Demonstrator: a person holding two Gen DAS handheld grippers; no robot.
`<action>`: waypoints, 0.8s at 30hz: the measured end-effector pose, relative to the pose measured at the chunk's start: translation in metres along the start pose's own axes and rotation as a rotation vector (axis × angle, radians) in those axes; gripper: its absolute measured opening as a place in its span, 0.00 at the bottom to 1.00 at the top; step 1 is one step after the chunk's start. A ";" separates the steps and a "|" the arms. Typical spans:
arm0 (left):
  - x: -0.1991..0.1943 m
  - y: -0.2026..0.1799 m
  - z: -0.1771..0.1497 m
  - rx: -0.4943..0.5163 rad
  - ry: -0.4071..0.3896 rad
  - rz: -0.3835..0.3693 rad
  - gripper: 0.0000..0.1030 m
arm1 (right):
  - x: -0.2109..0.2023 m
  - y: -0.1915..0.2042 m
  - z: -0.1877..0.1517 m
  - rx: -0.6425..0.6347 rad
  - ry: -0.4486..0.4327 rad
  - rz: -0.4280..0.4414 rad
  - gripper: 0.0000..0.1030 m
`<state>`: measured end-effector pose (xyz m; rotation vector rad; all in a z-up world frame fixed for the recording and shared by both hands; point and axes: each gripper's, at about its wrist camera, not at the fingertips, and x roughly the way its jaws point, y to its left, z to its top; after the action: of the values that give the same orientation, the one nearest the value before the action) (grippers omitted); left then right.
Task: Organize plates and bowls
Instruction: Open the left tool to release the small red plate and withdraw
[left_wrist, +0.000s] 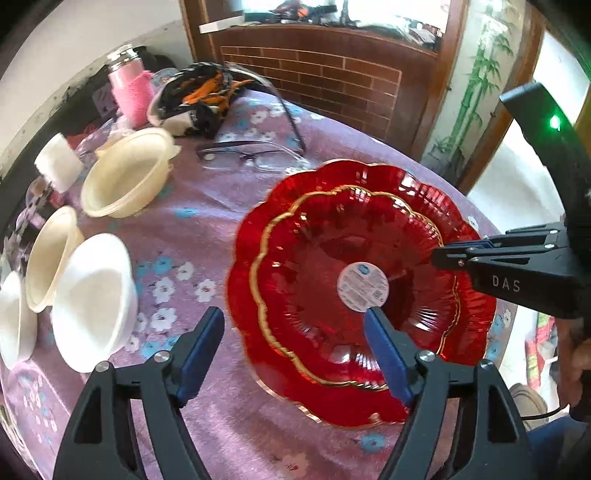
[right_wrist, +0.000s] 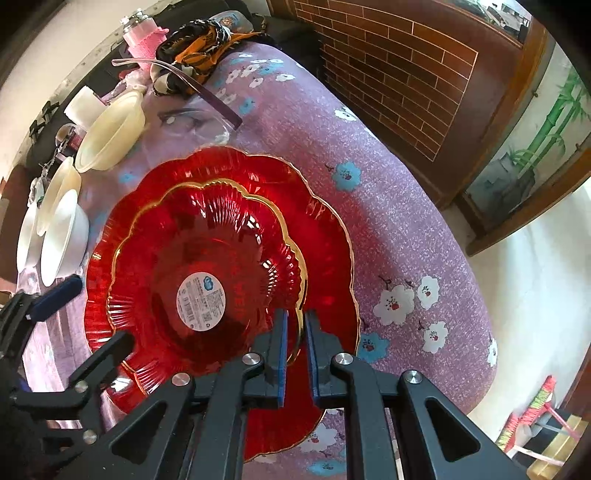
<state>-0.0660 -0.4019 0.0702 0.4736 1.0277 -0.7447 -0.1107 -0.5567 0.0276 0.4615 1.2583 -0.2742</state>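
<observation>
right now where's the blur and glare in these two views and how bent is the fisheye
Left wrist view: the red plates smear at their left edge, the window behind is blown out, and the table's far edge bows. Right wrist view: sharper, with white glints on the smaller red plate, a washed-out floor at right, and bent wall lines.

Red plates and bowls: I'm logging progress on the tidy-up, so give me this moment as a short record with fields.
surface: round table under a purple flowered cloth
plates: smaller red plate nested in larger red plate; round sticker at centre
bowls: two cream bowls and two white bowls along the left edge, not stacked
left tongs: open, straddling the plates' near-left rim
right tongs: shut on the smaller red plate's gold rim
other: glasses, pink bottle
</observation>
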 end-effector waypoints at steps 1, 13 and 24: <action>-0.002 0.004 -0.001 -0.015 -0.006 -0.006 0.75 | 0.000 0.000 0.000 -0.001 0.000 -0.003 0.10; -0.023 0.040 -0.017 -0.101 -0.032 -0.002 0.75 | -0.037 0.007 0.000 0.052 -0.104 0.019 0.27; -0.043 0.078 -0.051 -0.164 -0.033 0.042 0.75 | -0.046 0.074 -0.008 -0.046 -0.115 0.115 0.36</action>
<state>-0.0507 -0.3017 0.0868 0.3389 1.0355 -0.6231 -0.0981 -0.4898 0.0829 0.4705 1.1189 -0.1715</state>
